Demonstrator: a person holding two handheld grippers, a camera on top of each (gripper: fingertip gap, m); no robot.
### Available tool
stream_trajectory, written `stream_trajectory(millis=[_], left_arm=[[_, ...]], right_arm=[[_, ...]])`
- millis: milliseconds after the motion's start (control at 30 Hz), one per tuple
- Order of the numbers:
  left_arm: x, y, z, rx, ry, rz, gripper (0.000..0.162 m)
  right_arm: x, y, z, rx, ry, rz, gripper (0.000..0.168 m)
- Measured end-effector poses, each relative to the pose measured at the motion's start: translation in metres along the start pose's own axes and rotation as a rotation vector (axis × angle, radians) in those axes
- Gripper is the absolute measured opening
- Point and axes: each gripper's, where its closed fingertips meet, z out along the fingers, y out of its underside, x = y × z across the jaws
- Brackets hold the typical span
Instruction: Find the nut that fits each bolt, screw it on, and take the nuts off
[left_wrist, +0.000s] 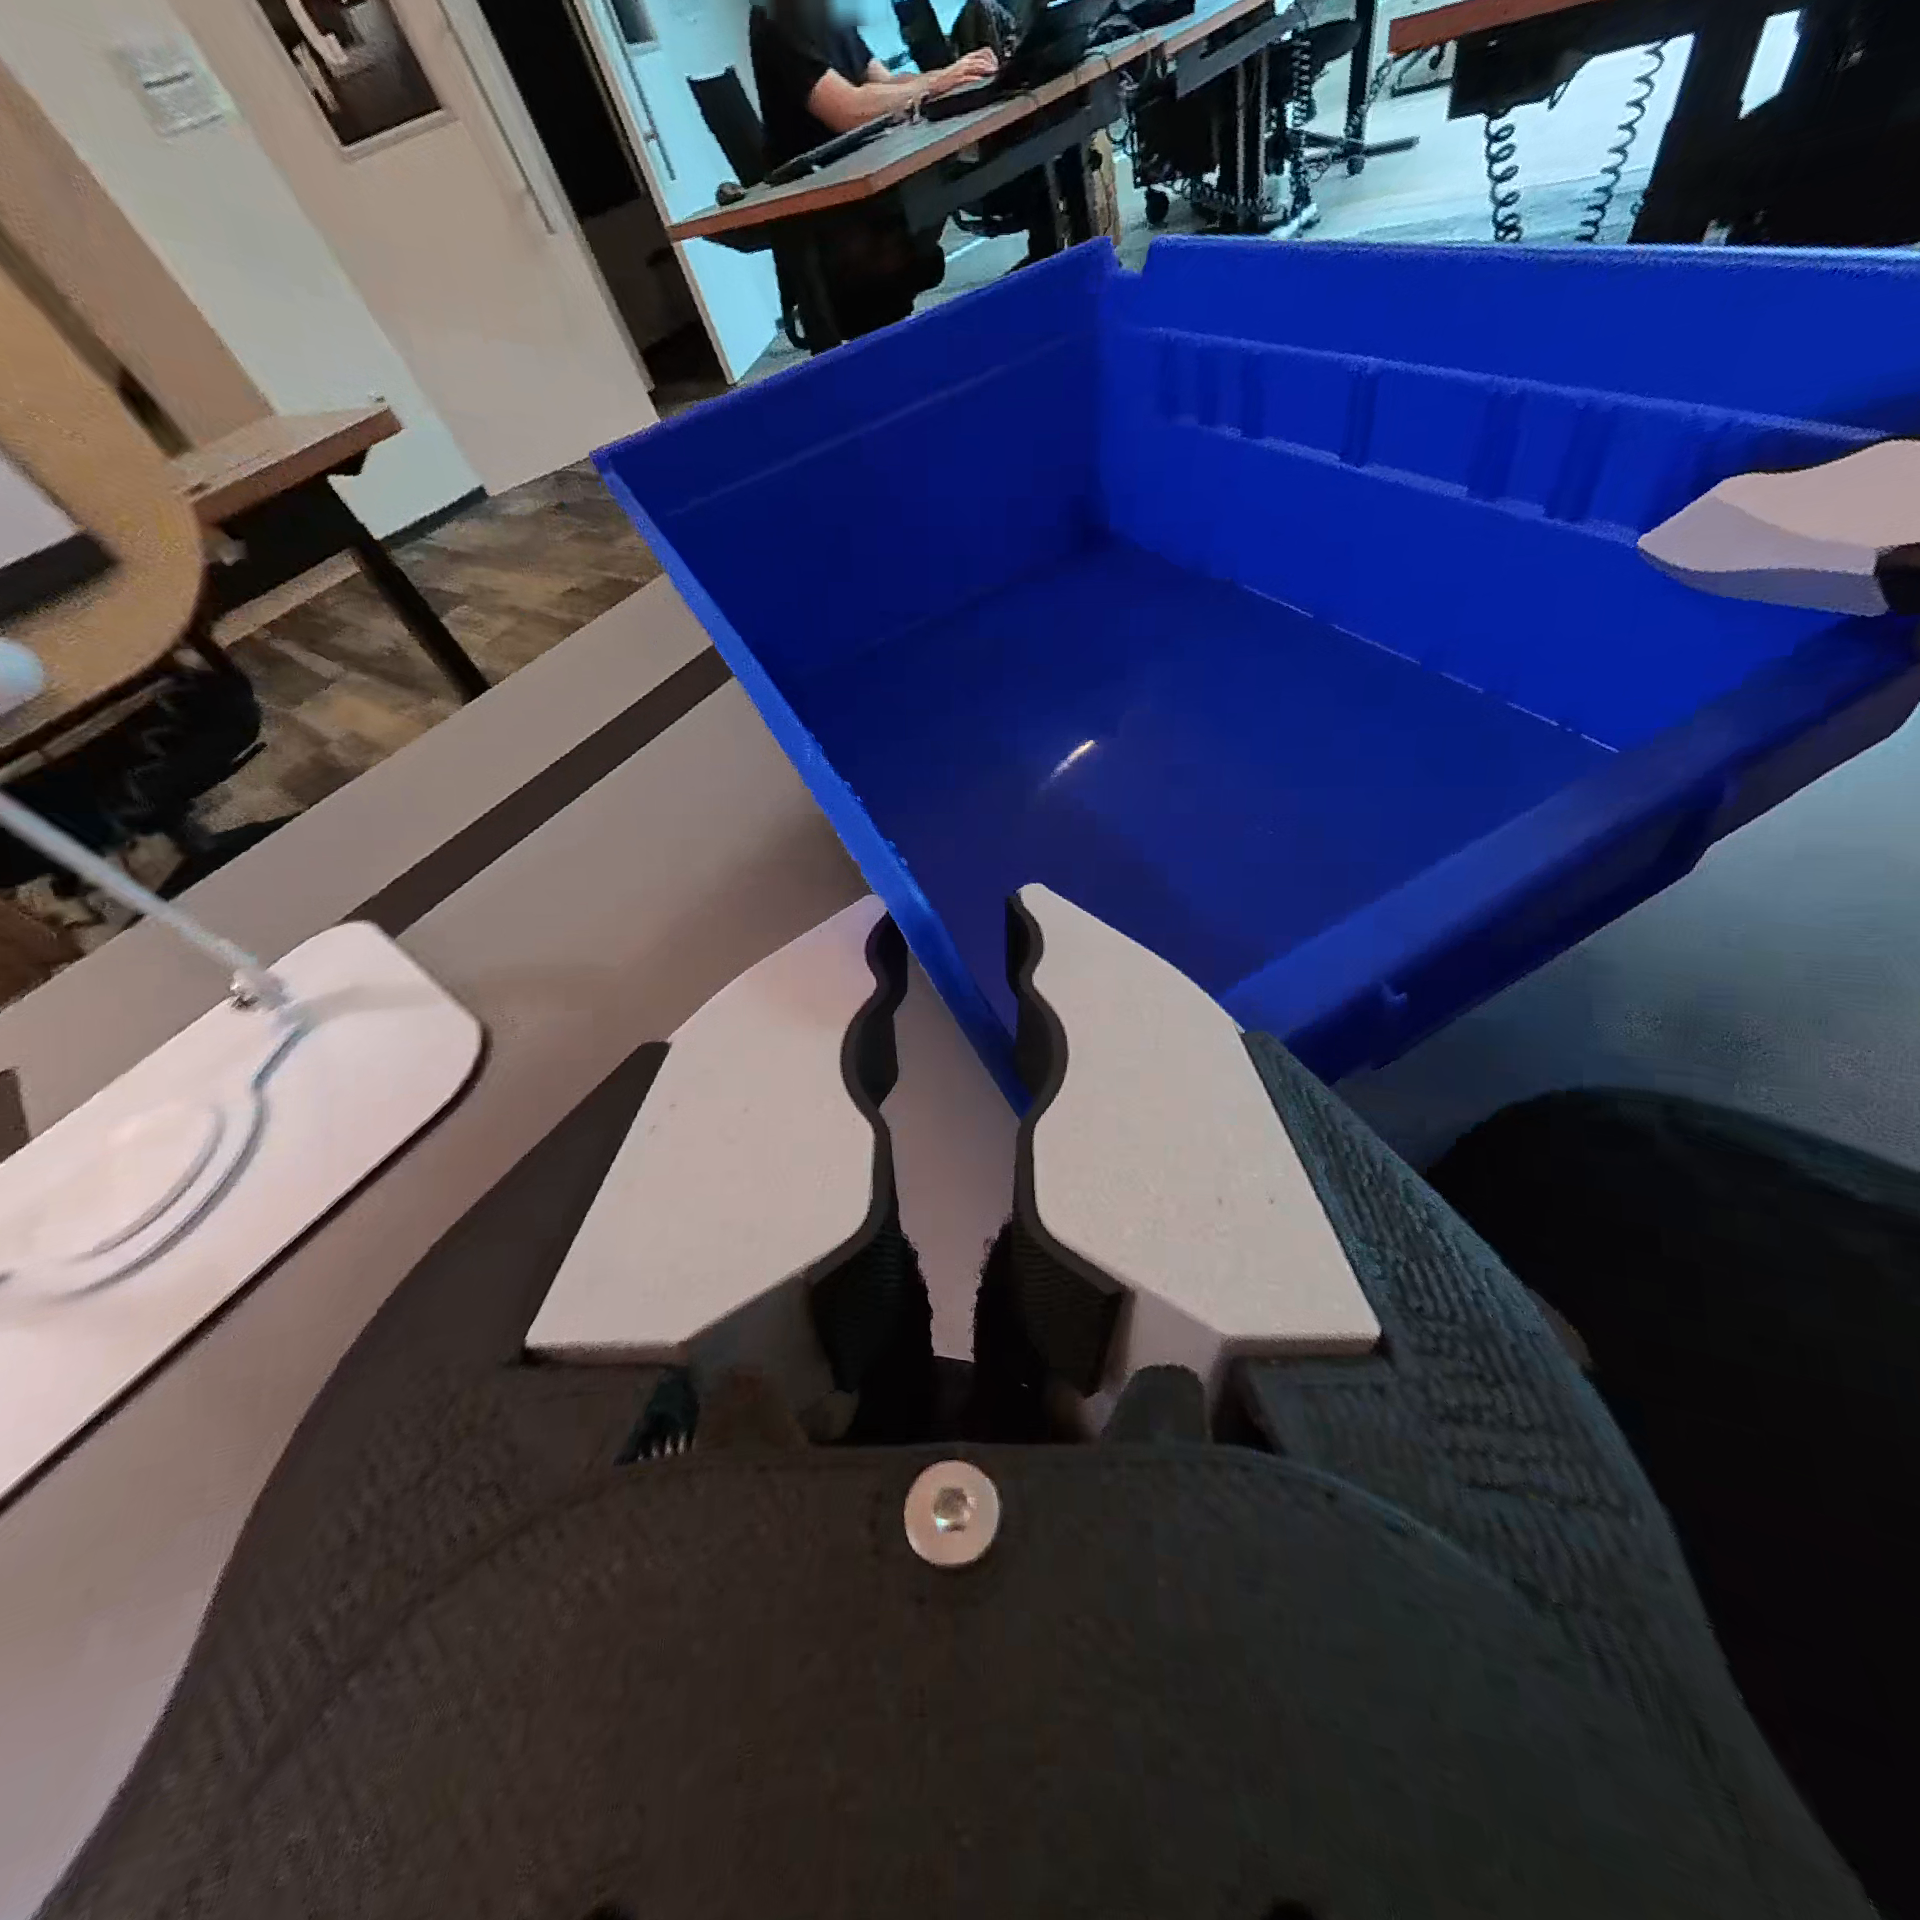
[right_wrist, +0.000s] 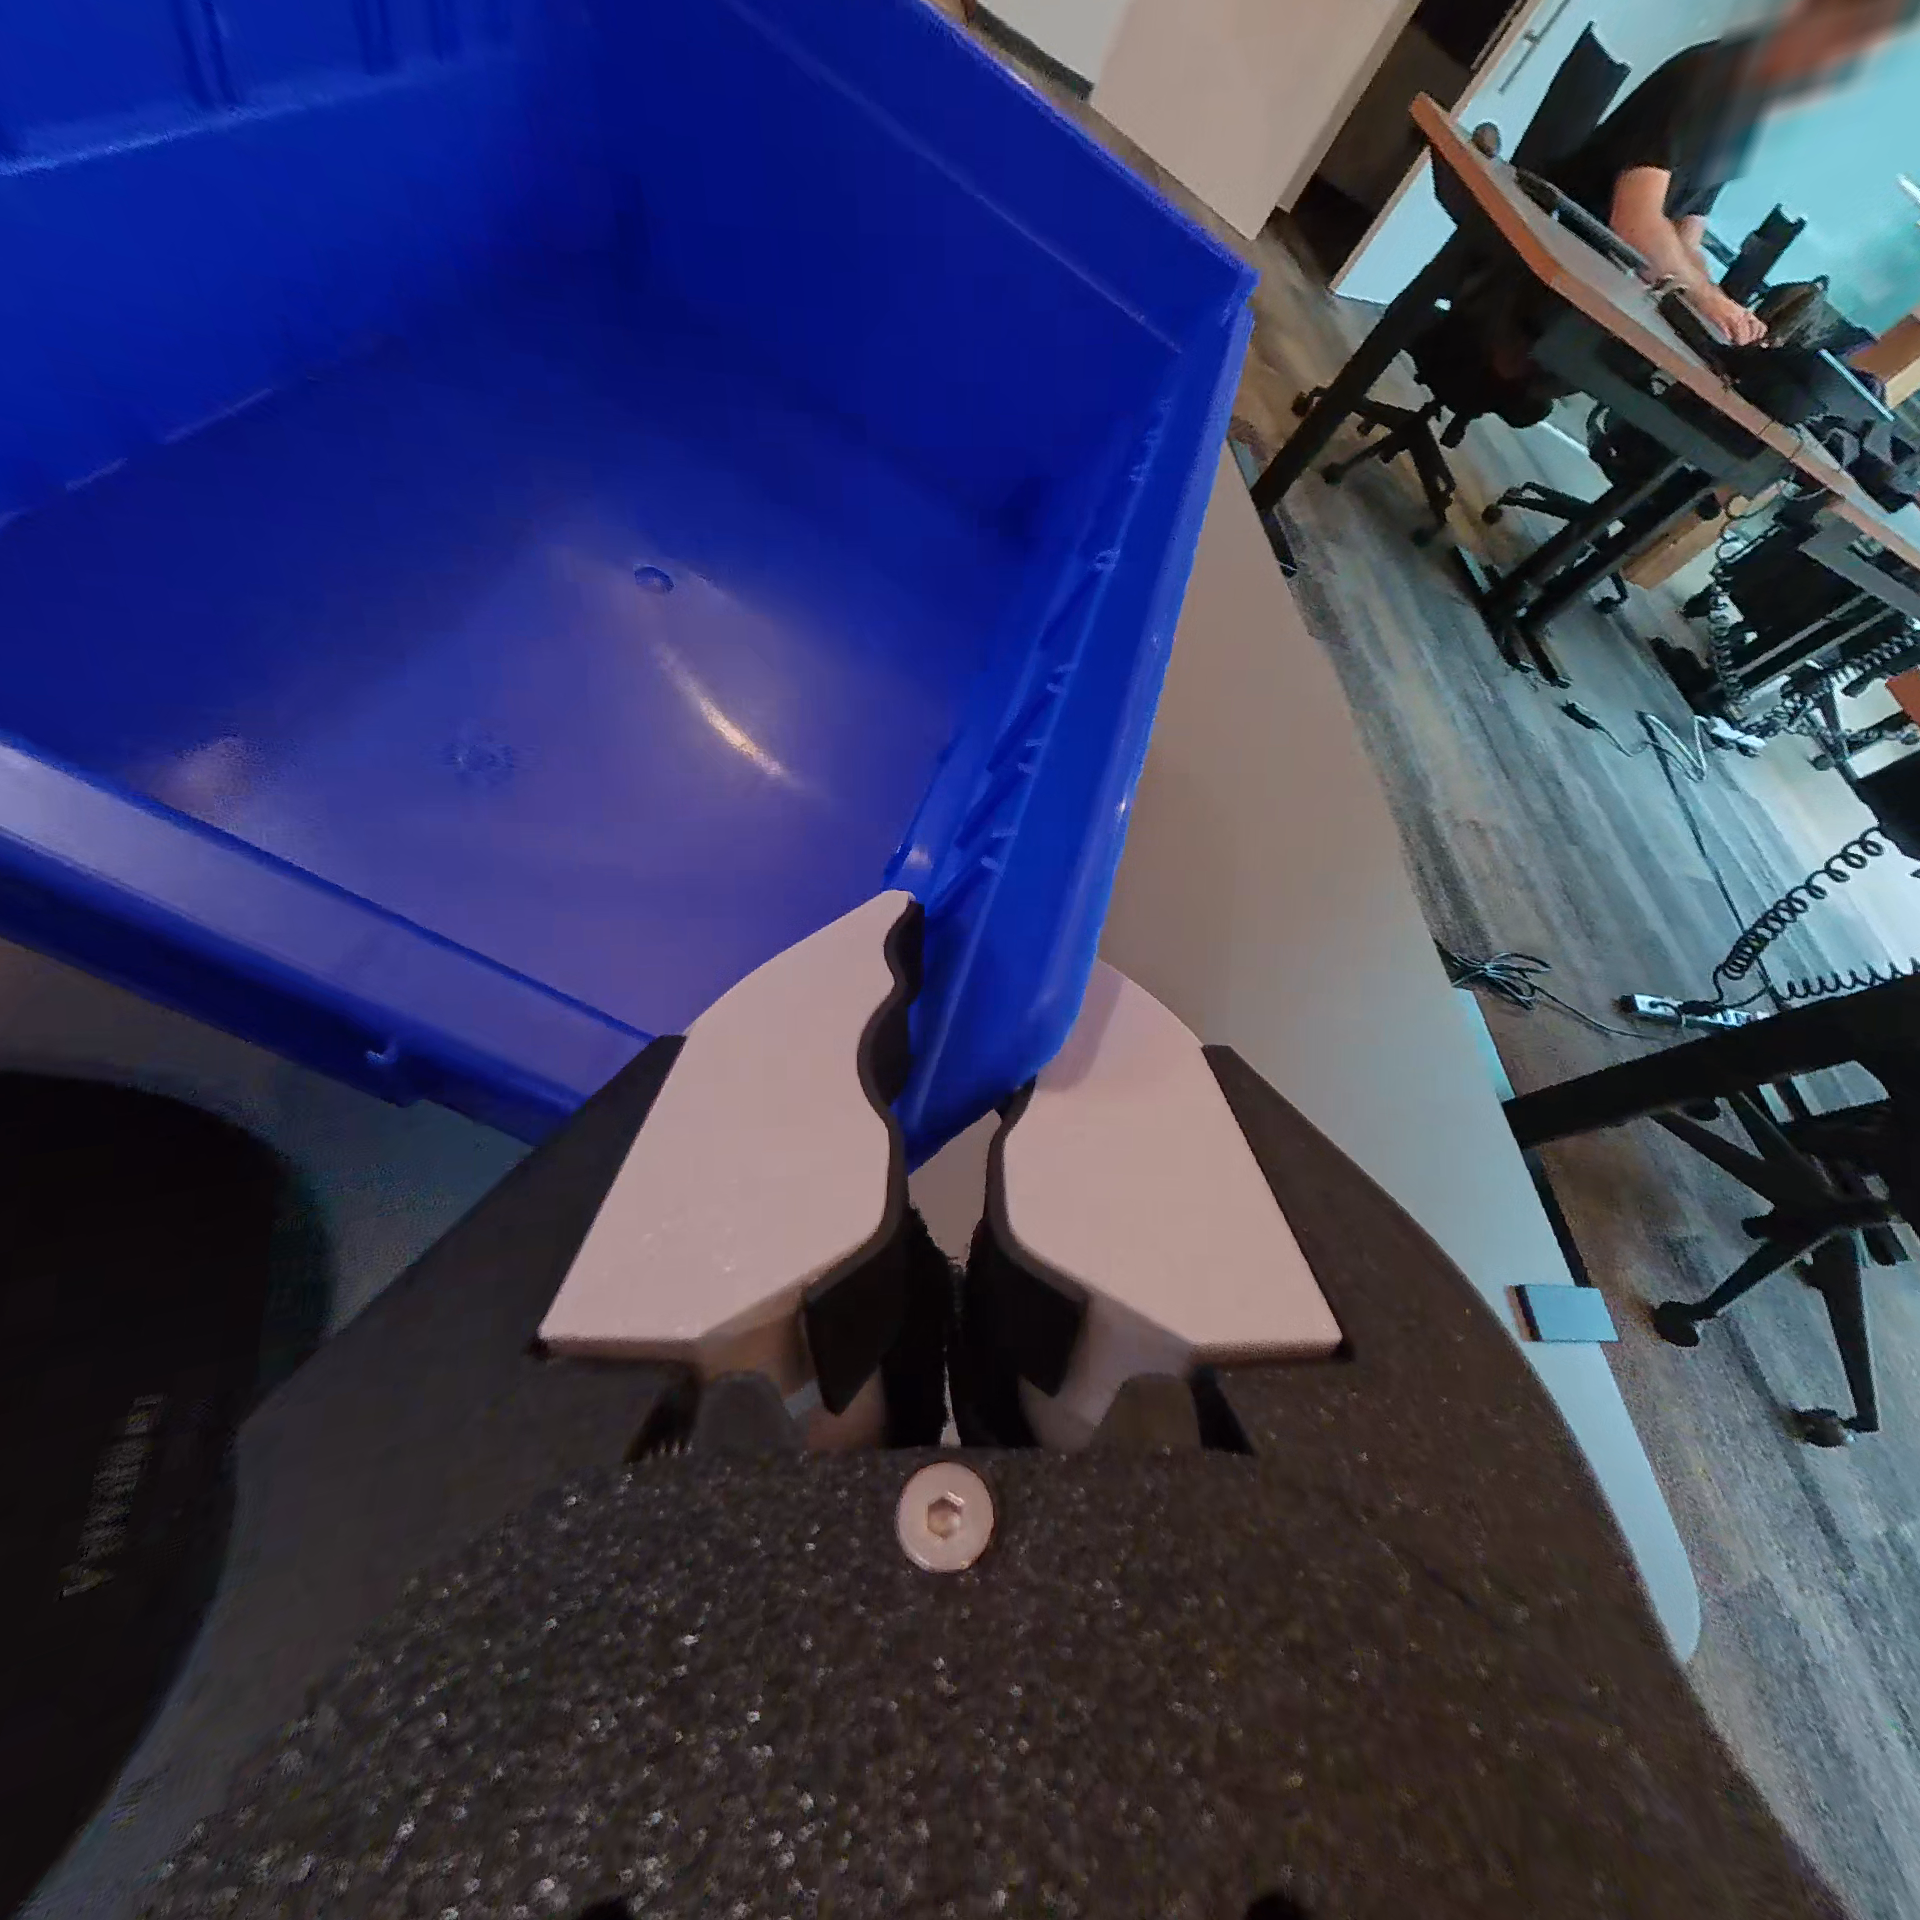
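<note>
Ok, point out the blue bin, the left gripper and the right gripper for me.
blue bin (left_wrist: 1195, 727): left wrist view, inner floor.
left gripper (left_wrist: 951, 940): left wrist view, between fingertips, over the bin's wall.
right gripper (right_wrist: 1013, 945): right wrist view, between fingertips, on the bin's corner wall.

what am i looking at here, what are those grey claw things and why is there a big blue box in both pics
The grey claws are hand-held grippers: a person carries one in each hand, and each has a camera looking forward along its two fingers. So one picture is from the left gripper, the other from the right gripper.

Both are clamped on the blue bin, each on a side wall near a front corner. The bin looks tilted, lifted off the grey table. Its inside is empty; no nuts or bolts show in either picture.

In the left picture, the right gripper's finger shows at the far right edge, and a white plate with a thin rod lies on the table. People sit at desks behind.
</note>
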Motion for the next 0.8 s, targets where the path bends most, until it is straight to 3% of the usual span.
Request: stream_trajectory(millis=[300, 633, 767, 800], left_arm=[[0.032, 0.01, 0.025, -0.061, 0.014, 0.06, 0.024], [0.083, 0.005, 0.042, -0.102, 0.145, 0.131, 0.034], [0.093, 0.003, 0.04, -0.103, 0.21, 0.1, 0.043], [0.089, 0.0, 0.038, -0.087, 0.2, 0.083, 0.052]], right_arm=[[0.02, 0.026, 0.04, 0.065, -0.1, -0.012, 0.01], [0.066, 0.044, 0.052, 0.107, -0.163, 0.049, 0.008], [0.073, 0.047, 0.054, 0.096, -0.187, 0.038, 0.009], [0.075, 0.047, 0.054, 0.093, -0.163, 0.031, 0.015]])
